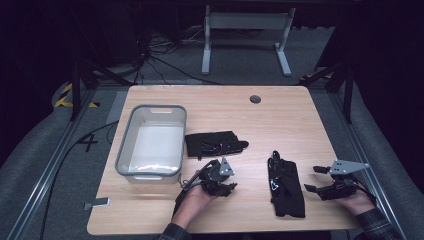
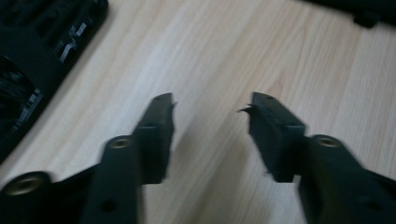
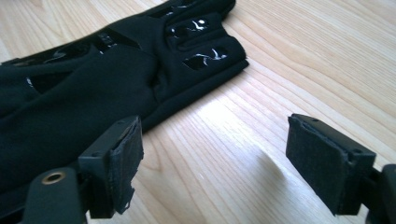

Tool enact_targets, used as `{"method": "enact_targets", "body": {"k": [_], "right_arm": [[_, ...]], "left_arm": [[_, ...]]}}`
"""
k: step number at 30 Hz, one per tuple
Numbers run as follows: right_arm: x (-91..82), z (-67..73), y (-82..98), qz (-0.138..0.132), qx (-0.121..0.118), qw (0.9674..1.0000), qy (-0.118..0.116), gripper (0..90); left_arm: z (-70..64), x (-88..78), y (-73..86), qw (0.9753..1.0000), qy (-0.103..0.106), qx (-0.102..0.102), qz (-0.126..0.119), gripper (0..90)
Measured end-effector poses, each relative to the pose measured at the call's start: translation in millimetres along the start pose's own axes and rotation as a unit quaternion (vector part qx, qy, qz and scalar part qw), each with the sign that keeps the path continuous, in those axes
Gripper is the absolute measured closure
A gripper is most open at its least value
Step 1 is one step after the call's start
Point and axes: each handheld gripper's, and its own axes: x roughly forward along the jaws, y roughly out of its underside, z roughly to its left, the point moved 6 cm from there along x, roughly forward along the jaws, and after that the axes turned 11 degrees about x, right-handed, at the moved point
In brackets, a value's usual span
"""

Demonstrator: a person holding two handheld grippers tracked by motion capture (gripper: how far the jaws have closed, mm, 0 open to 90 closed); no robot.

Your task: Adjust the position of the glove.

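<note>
Two black gloves lie on the wooden table [image 1: 280, 110]. One glove [image 1: 215, 143] lies crosswise near the middle, the other glove [image 1: 285, 186] lengthwise toward the front right. My left gripper [image 1: 229, 188] hovers just in front of the crosswise glove; in the left gripper view its jaws [image 2: 210, 105] stand apart over bare wood, a glove [image 2: 32, 60] off to the left. My right gripper [image 1: 314, 179] sits just right of the lengthwise glove. Its jaws [image 3: 215, 140] are open over bare wood, with that glove [image 3: 93, 93] beside the left pad [image 3: 126, 163].
A grey-rimmed white bin [image 1: 150, 107] stands at the table's left, with nothing in it. A round cable hole [image 1: 255, 99] is near the far edge. Beyond the table are a white desk frame [image 1: 245, 40], cables and dark floor.
</note>
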Motion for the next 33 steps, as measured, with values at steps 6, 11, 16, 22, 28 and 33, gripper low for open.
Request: {"method": "enact_targets", "body": {"k": [6,11,16,22,28,33], "right_arm": [[1.7,-3.5,1.7,0.002,0.004,1.0,0.006,18.2],[2.7,-4.3,2.5,0.0,0.004,1.0,0.008,17.7],[3.2,-4.4,2.4,-0.001,0.006,0.9999,0.009,17.6],[3.6,-4.3,1.8,-0.001,0.007,0.9999,0.009,17.6],[3.6,-4.8,1.6,0.002,0.009,0.9999,0.012,17.7],[3.9,-4.1,1.0,0.002,0.008,0.9999,0.011,17.7]], "left_arm": [[16.1,1.6,-13.5,0.9996,-0.008,-0.026,0.008,89.4],[33.5,1.9,-22.0,0.9989,-0.023,-0.037,0.016,89.7],[56.5,1.9,-31.3,0.9973,-0.052,-0.051,0.012,89.7],[76.9,14.1,-35.3,0.9957,-0.066,-0.06,0.025,89.8],[89.6,29.3,-31.2,0.9931,-0.08,-0.071,0.048,89.8],[90.9,40.1,-27.7,0.993,-0.067,-0.078,0.058,89.8]]}}
